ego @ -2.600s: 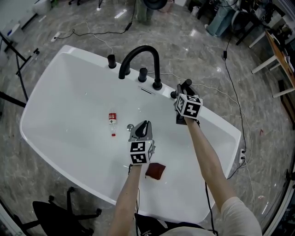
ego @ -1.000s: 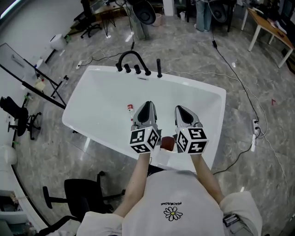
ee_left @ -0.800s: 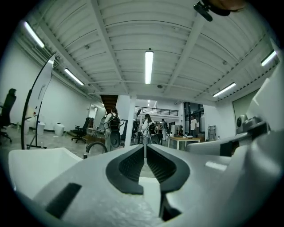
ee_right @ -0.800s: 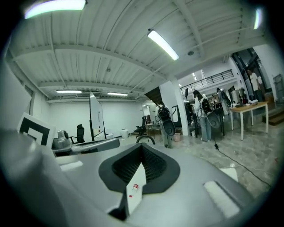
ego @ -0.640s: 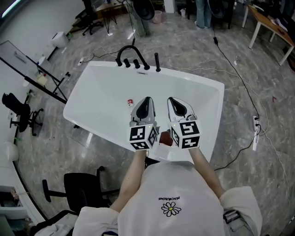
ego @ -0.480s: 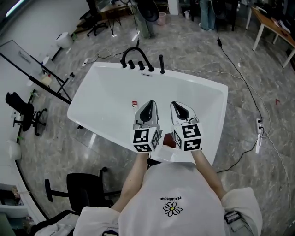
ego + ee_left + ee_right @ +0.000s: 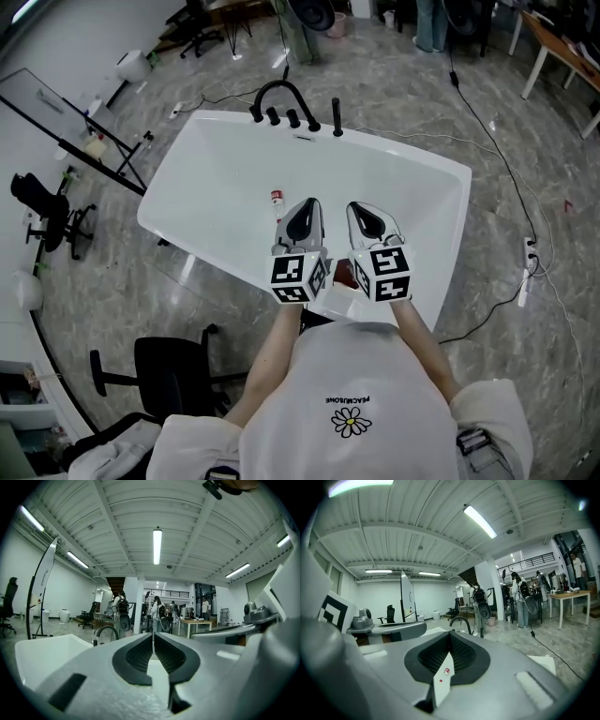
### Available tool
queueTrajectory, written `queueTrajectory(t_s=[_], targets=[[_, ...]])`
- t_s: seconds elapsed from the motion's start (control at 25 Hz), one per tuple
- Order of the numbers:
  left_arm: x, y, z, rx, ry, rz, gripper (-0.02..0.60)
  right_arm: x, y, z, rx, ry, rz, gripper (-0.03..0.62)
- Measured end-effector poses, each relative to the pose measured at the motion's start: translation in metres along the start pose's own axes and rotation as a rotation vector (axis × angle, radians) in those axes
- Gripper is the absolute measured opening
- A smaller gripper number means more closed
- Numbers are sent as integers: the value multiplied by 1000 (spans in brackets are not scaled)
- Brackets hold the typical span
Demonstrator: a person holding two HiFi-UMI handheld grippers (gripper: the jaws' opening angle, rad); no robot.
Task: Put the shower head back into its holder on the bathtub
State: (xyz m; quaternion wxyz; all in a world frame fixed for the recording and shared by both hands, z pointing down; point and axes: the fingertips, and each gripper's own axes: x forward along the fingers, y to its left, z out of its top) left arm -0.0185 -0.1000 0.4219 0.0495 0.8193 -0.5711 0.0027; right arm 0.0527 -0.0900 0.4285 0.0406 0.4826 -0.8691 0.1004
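Seen from the head view, the white bathtub (image 7: pixel 208 192) stands on a grey marbled floor (image 7: pixel 525 122). The person stands at its near rim and holds both grippers side by side over the near part of the basin. The black shower head (image 7: pixel 337 114) stands upright in its holder on the far rim. It is just to the right of the arched black faucet (image 7: pixel 282 92) and the row of black knobs (image 7: pixel 293 119), and well apart from both grippers. The left gripper (image 7: pixel 308 202) points toward the far rim; in the left gripper view its jaws are drawn together to a thin slit with nothing between them (image 7: pixel 153 634). The right gripper (image 7: pixel 358 207) lies just beside it, pointing the same way, and in the right gripper view its pads are pressed tight together, pinching nothing (image 7: pixel 450 634). A small bottle with a red label (image 7: pixel 277 199) lies on the tub bottom, just left of the left gripper's tip. A dark red thing (image 7: pixel 345 274) shows between the two marker cubes by the near rim. A black office chair (image 7: pixel 167 375) stands on the floor outside the near left corner of the tub. A black cable (image 7: pixel 497 178) runs across the floor past the right end of the tub.
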Motion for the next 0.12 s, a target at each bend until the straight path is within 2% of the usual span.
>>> queueTrajectory(t_s=[0.12], targets=[[0,3,1,7,-8,-1,6,5,3,1,-10,-4,9,3]])
